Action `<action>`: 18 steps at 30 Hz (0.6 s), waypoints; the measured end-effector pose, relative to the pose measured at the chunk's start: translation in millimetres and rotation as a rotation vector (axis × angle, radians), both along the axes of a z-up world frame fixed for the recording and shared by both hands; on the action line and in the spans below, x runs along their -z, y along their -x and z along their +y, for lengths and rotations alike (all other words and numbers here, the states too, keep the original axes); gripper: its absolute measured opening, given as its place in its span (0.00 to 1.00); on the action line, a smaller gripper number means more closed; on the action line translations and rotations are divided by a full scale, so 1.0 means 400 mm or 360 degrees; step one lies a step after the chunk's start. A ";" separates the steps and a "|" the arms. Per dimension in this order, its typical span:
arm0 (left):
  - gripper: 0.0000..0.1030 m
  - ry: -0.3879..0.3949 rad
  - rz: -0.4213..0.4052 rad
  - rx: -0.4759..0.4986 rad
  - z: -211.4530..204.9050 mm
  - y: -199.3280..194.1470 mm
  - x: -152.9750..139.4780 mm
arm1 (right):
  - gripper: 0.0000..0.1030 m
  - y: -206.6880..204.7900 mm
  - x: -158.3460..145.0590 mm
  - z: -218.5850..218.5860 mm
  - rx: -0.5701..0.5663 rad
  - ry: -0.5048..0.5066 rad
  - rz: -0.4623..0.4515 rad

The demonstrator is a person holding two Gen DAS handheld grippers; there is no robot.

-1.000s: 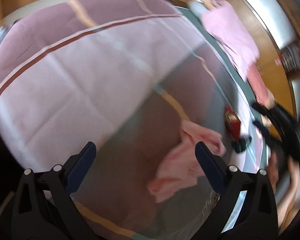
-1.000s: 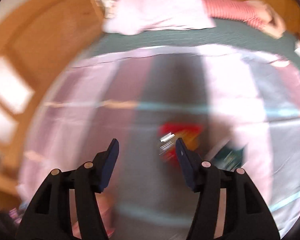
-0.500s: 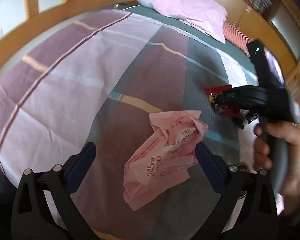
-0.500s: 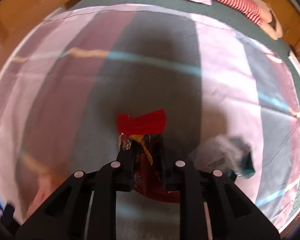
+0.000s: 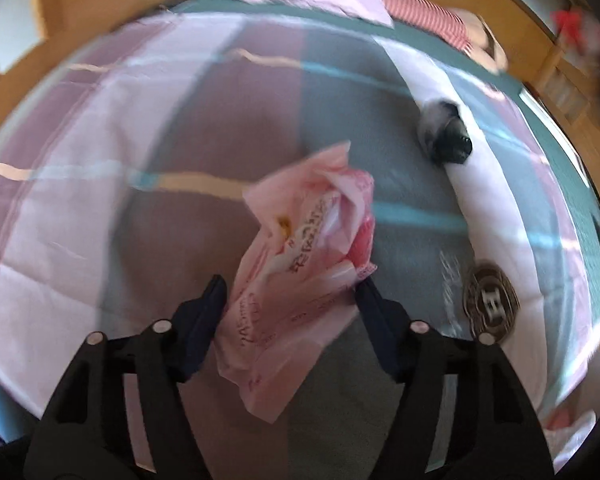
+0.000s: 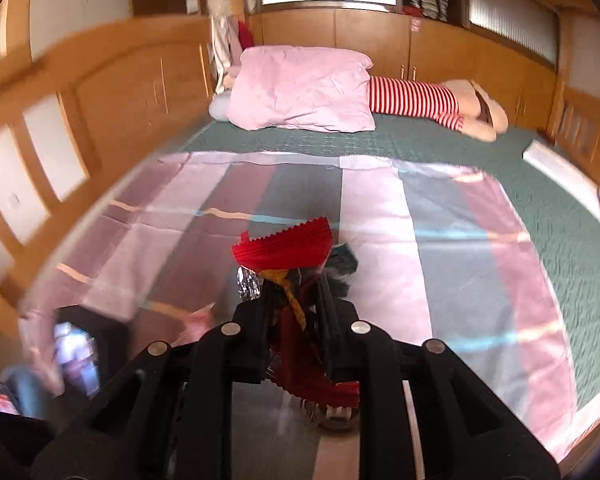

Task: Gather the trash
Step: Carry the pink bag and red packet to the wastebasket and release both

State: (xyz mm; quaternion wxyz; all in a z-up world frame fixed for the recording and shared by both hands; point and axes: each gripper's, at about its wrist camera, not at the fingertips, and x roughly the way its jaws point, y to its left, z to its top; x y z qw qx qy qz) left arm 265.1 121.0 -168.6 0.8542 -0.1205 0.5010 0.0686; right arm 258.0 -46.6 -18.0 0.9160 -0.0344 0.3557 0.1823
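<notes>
A crumpled pink plastic wrapper [image 5: 304, 264] lies on the striped bedspread [image 5: 100, 152]. My left gripper [image 5: 290, 288] has its fingers on both sides of the wrapper, partly closed, touching its edges. A dark crumpled wrapper [image 5: 444, 132] lies further right. My right gripper [image 6: 292, 292] is shut on a red snack wrapper [image 6: 284, 246] with a silver lining and holds it above the bedspread [image 6: 420, 240]. The dark wrapper [image 6: 342, 262] shows just behind it.
A round brown patterned object [image 5: 490, 300] lies right of my left gripper. A pink pillow [image 6: 300, 88] and a striped plush toy [image 6: 420, 100] lie at the head of the bed. Wooden cabinets [image 6: 100, 92] line the left and far walls.
My right gripper lifted the red wrapper off the bed and out of the left view. My left gripper moved in on the pink wrapper and narrowed around it.
</notes>
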 end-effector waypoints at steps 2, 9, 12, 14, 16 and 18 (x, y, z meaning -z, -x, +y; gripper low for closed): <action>0.51 0.0006 -0.0022 0.0029 -0.004 0.004 -0.002 | 0.20 0.035 -0.001 -0.052 0.0051 -0.0069 0.0026; 0.40 0.0144 -0.0132 0.0093 0.008 0.051 -0.030 | 0.20 0.136 0.046 -0.204 0.0293 -0.0186 0.0097; 0.40 0.0243 -0.0251 0.0104 0.022 0.089 -0.062 | 0.20 0.184 0.051 -0.242 0.0352 -0.0207 0.0109; 0.40 0.0317 -0.0326 0.0119 0.023 0.108 -0.083 | 0.20 0.226 0.043 -0.273 0.0397 -0.0207 0.0085; 0.40 0.0378 -0.0421 0.0164 0.021 0.140 -0.106 | 0.20 0.270 0.036 -0.304 0.0421 -0.0206 0.0067; 0.39 0.0390 -0.0491 0.0192 0.016 0.167 -0.127 | 0.20 0.303 0.035 -0.324 0.0429 -0.0198 0.0073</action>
